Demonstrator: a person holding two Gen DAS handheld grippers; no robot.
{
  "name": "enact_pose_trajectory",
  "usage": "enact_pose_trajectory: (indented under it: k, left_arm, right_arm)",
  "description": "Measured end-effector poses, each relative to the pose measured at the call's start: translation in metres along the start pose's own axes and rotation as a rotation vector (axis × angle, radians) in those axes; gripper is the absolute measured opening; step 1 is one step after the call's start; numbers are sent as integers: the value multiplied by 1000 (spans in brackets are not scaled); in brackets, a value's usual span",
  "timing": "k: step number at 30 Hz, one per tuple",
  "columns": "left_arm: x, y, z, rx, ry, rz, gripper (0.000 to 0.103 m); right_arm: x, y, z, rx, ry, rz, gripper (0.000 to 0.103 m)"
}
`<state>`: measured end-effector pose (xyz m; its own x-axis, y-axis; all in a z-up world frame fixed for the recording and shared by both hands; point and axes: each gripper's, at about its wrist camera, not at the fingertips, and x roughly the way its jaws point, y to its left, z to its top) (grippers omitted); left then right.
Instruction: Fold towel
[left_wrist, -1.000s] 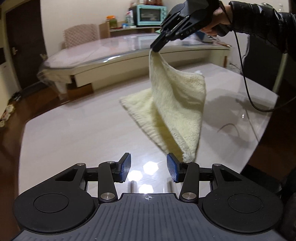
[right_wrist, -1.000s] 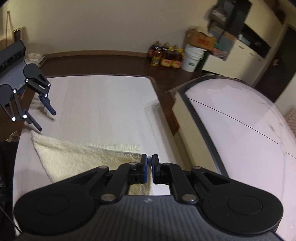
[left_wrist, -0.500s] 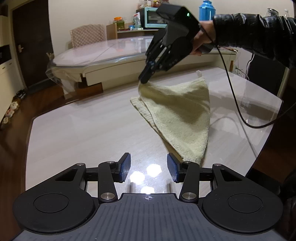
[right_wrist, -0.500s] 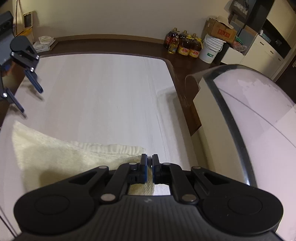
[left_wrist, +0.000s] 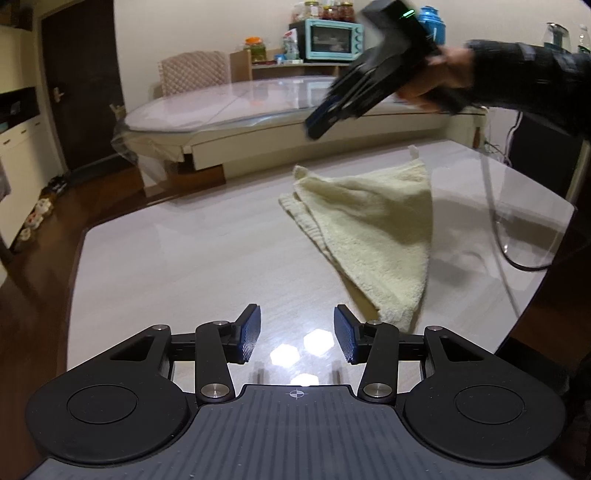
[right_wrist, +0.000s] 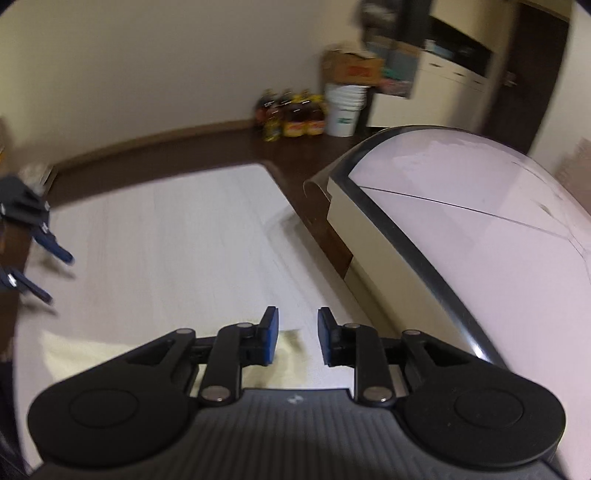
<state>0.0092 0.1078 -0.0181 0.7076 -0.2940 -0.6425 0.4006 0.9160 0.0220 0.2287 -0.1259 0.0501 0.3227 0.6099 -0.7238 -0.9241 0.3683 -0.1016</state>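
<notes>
Released since half a second ago: right gripper (left_wrist: 317, 123) no longer pinching the top corner of the towel (left_wrist: 373, 229), now lifted clear above it, jaws parted with nothing between them, blurred with motion. Towel dropped flat onto the pale table (left_wrist: 177, 258), folded corner-to-corner into a rough triangle. Long axis running from the far bunched corner near the table's far edge down to a narrow tip pointing toward the left gripper (left_wrist: 297, 338), that tip lying just beside the right-hand blue pad (left_wrist: 345, 338). Small hanging loop sticking up at the far right corner. Lower layer peeking out along the left folded edge. Left gripper hovering low over the table, jaws spread wide, empty. From the right wrist, only a pale strip of towel (right_wrist: 92, 350) visible under the parted fingers (right_wrist: 271, 336), left gripper (right_wrist: 48, 273) blurred at the frame's left edge. Black cable (left_wrist: 517, 236) trailing across the table's right side.
</notes>
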Motion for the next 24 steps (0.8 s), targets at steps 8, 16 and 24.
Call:
enact_pose_trajectory:
  k: [8,16,24]
  left_arm:
    - [-9,-6,-8,16,-15,-30,49]
    - [-27,-7,-20,-3,-46,-9,53]
    - [-30,-4,-28,-20,-61,-16,55]
  right_arm:
    - [-16,114,-23,-216,22,177,25]
    - [5,177,-20,-626,106,175,26]
    - [38,178,-18,-682,236,252,23]
